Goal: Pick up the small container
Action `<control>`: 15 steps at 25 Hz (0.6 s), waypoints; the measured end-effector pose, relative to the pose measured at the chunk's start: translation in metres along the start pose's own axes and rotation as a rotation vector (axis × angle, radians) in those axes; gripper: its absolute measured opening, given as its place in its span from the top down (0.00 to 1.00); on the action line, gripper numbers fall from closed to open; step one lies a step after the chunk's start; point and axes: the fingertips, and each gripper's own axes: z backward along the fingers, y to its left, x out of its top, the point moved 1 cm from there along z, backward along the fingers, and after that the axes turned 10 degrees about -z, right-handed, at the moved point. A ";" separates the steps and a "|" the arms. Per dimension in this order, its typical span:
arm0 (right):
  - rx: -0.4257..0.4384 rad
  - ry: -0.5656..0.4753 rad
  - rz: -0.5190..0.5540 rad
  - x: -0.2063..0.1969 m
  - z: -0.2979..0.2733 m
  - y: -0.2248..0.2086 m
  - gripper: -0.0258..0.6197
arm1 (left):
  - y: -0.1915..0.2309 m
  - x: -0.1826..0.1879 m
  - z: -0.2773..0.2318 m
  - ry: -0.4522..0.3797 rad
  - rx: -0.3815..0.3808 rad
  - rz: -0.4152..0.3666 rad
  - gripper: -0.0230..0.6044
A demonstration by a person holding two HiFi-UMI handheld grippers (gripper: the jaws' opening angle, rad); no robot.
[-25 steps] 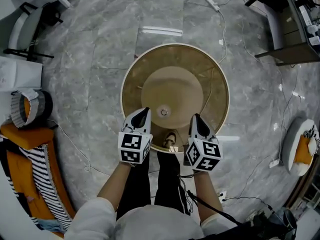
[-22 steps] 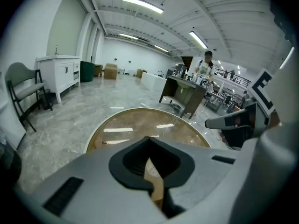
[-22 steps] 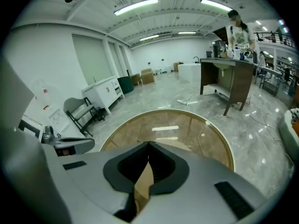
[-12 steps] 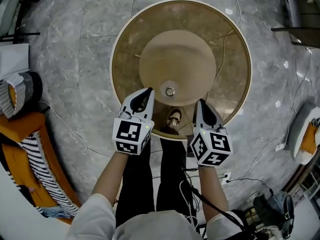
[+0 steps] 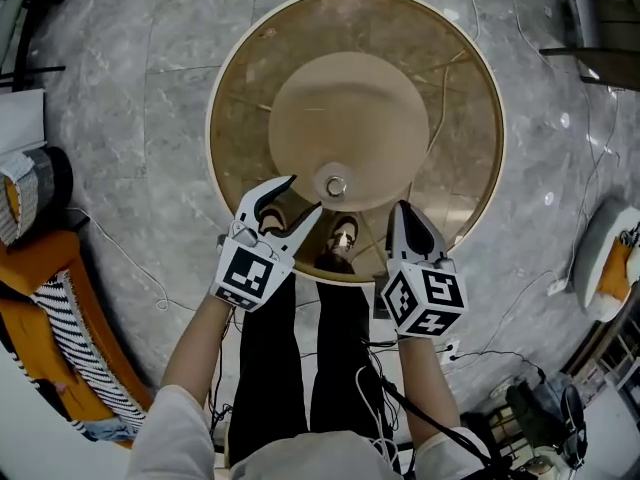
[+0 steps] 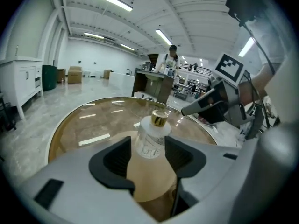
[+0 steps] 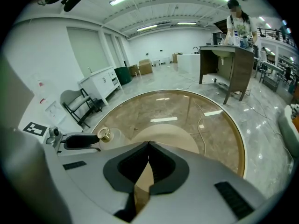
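Note:
The small container (image 5: 336, 185) is a clear glass bottle with a gold cap, standing upright near the front of a round glass table (image 5: 212, 98). My left gripper (image 5: 304, 194) is just left of it. Its jaws have just been opening and now stand open. In the left gripper view the bottle (image 6: 152, 136) shows in the gap of the left gripper (image 6: 148, 158), slightly ahead of the pads and untouched. My right gripper (image 5: 400, 208) is shut and empty, hovering right of the bottle. From the right gripper view (image 7: 148, 147), the gold cap (image 7: 103, 134) lies at the left.
The glass top has a gold rim (image 7: 243, 139) and a beige cone base (image 5: 350, 118) under it. The person's legs and shoes (image 5: 343, 236) show through the glass. Cables (image 5: 130, 268) run over the marble floor. Orange and striped items (image 5: 50, 298) lie at the left. A person stands at a far counter (image 6: 156, 80).
Both grippers have come down toward the table's near edge. The left gripper has rolled and its jaws have gone from shut to open beside the bottle. The right stays shut.

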 end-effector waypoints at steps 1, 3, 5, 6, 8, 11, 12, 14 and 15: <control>-0.004 0.001 -0.003 -0.001 -0.001 -0.001 0.92 | -0.002 -0.003 -0.005 0.007 -0.025 -0.026 0.59; -0.012 0.001 -0.011 -0.001 -0.002 -0.004 0.92 | -0.006 -0.009 -0.015 0.023 -0.058 -0.074 0.50; -0.022 0.000 -0.022 -0.002 -0.001 -0.008 0.92 | -0.009 -0.010 -0.026 0.022 -0.077 -0.111 0.44; -0.026 0.000 -0.027 -0.003 0.000 -0.010 0.92 | -0.011 -0.009 -0.031 0.016 -0.083 -0.123 0.43; -0.034 0.001 -0.036 -0.006 0.000 -0.014 0.92 | -0.014 -0.006 -0.040 0.004 -0.081 -0.141 0.41; -0.038 0.002 -0.048 -0.010 0.002 -0.017 0.92 | -0.015 -0.002 -0.050 -0.005 -0.059 -0.165 0.41; -0.039 0.002 -0.052 -0.010 0.002 -0.017 0.92 | -0.014 -0.001 -0.053 -0.008 -0.052 -0.169 0.41; -0.039 0.001 -0.058 -0.011 0.002 -0.018 0.92 | -0.013 0.002 -0.058 -0.012 -0.040 -0.172 0.41; -0.039 0.001 -0.061 -0.012 0.002 -0.019 0.92 | -0.012 0.003 -0.061 -0.014 -0.037 -0.172 0.41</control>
